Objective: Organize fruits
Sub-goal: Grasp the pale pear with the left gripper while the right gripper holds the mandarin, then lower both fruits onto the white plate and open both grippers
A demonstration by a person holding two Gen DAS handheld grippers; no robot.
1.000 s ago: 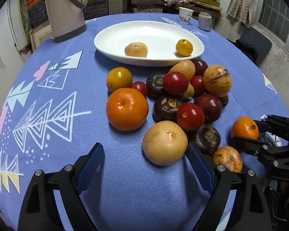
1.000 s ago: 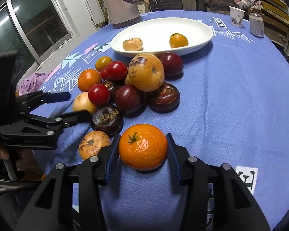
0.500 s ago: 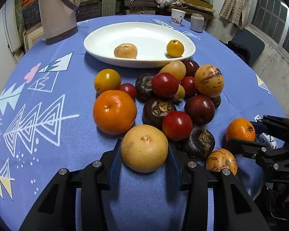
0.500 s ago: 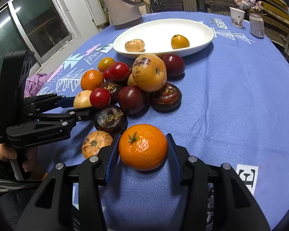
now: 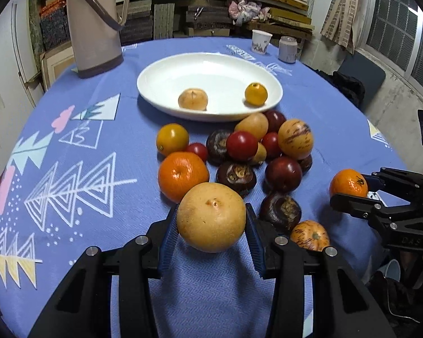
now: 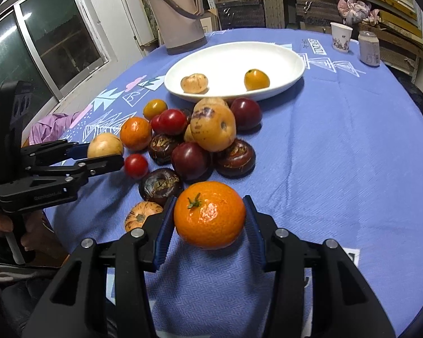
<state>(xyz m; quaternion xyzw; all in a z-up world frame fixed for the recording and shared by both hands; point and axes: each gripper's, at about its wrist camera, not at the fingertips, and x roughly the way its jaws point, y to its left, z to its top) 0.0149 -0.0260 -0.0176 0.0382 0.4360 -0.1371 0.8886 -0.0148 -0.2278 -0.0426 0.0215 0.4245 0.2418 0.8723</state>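
The white oval plate [image 5: 211, 64] sits at twelve o'clock on the blue-clothed worktop [image 5: 70, 225], and it holds just two fruits: a tan, lumpy one [image 5: 192, 99] toward its near left and a small yellow-orange one [image 5: 256, 93] toward its near right, well apart from each other. Everything else is off the plate. A heap of fruit [image 5: 256, 149] lies just below the rim: dark purple ones, red ones, a striped yellow one, a loose orange [image 5: 183, 176] at the heap's nine o'clock.

Now the left tongs [image 5: 211, 235]: the blue pads have just closed in and are clamped on a big pale yellow round fruit [image 5: 211, 217] at six o'clock in the left wrist view, with its shadow showing on the cloth beneath. The right tongs [image 6: 210, 232] are clamped on a mandarin [image 6: 209, 214] with a green stem, at six o'clock in the right wrist view, pads pressed to both its flanks.

Behind the plate at eleven o'clock stands a beige thermos jug [image 5: 94, 25]. At one o'clock, a paper cup [image 5: 261, 41] with a small print and a grey jar [image 5: 288, 48] stand side by side.

Writing: raised lettering runs along the side of each tongs body, too small to read. White lettering on the cloth near the cup in the right wrist view is not legible either.
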